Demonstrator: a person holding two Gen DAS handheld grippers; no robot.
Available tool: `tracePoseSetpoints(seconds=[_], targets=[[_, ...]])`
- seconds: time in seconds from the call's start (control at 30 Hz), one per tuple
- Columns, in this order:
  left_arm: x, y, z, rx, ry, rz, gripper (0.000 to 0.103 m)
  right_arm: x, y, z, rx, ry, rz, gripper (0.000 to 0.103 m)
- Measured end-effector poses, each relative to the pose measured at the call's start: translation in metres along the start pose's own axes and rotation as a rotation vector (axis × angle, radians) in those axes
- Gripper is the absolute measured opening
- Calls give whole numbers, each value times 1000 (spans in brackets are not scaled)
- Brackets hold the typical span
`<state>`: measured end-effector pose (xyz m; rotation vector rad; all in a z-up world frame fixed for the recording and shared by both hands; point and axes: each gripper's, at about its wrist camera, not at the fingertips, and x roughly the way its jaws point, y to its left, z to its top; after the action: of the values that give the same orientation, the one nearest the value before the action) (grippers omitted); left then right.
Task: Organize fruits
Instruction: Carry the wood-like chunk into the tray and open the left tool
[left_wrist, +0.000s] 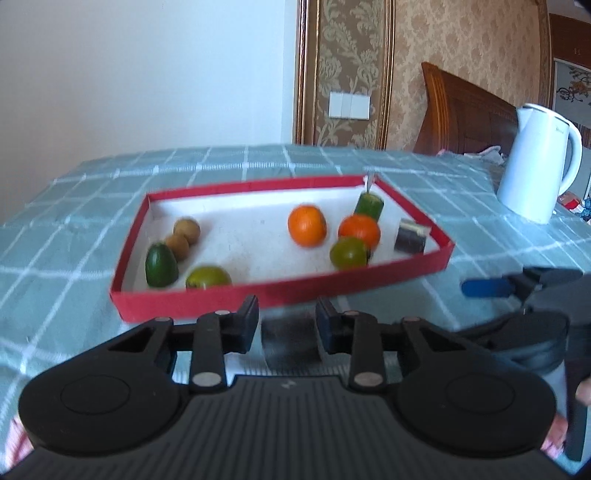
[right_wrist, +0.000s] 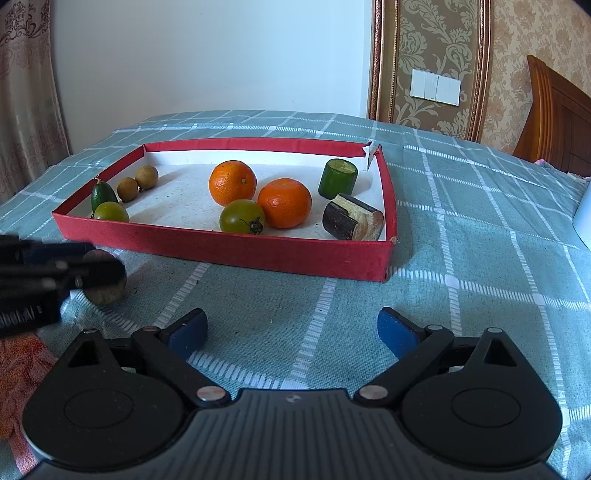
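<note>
Right wrist view, left tongs (right_wrist: 107, 275) level, gripping brown fruit (right_wrist: 107, 293)

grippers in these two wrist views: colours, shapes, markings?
Both are matte black. Left gripper has two round hubs, a ribbed dark-grey body with a small logo, silver pivot pins, linkage arms and dark pads. Right gripper has the same build with blue pads. No cables are visible. An orange patterned fabric shows at the edge.

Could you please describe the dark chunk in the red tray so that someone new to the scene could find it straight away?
Find the shallow red tray on the green checked tablecloth, then go to its near right corner. There the dark chunk lies on its side, just in front of the upright green cylinder. It alone has near-black skin with a pale, fibrous cut face; its neighbours are round oranges and a green tomato.
</note>
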<state>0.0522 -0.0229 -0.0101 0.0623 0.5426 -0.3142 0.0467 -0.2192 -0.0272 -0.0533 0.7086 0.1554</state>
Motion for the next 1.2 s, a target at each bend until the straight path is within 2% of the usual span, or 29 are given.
tracePoseSetpoints(seconds=[0.1, 0.17, 0.33, 0.37, 0.4, 0.47, 0.53, 0.6, 0.8, 0.93, 1.07, 1.2], targets=[[4, 2, 8, 15, -17, 11, 25, 0, 0, 0, 0, 0, 0, 100], [11, 4, 12, 19, 9, 24, 20, 0, 0, 0, 0, 0, 0, 100], [11, 12, 4, -19, 30, 2, 22, 0, 0, 0, 0, 0, 0, 100], [9, 12, 2, -25, 24, 2, 25, 0, 0, 0, 0, 0, -1, 100], [7, 12, 1, -35, 25, -3, 35, 0, 0, 0, 0, 0, 0, 100], [2, 13, -1, -54, 19, -18, 47, 0, 0, 0, 0, 1, 0, 100], [-4, 11, -2, -73, 13, -36, 67, 0, 0, 0, 0, 1, 0, 100], [-6, 8, 0, -78, 6, -45, 71, 0, 0, 0, 0, 1, 0, 101], [2, -11, 3, -21, 51, -12, 66, -8, -6, -6, 20, -14, -22, 101], [12, -11, -2, -23, 96, -5, 43, -8, -15, -6, 72, -18, -22, 101], [16, -10, -7, -31, 111, -21, 39, -7, -13, -5, 70, -9, -30, 101], [15, -16, -11, 13, 92, -2, 38, -6, -11, -5, 58, -4, -40, 101]])
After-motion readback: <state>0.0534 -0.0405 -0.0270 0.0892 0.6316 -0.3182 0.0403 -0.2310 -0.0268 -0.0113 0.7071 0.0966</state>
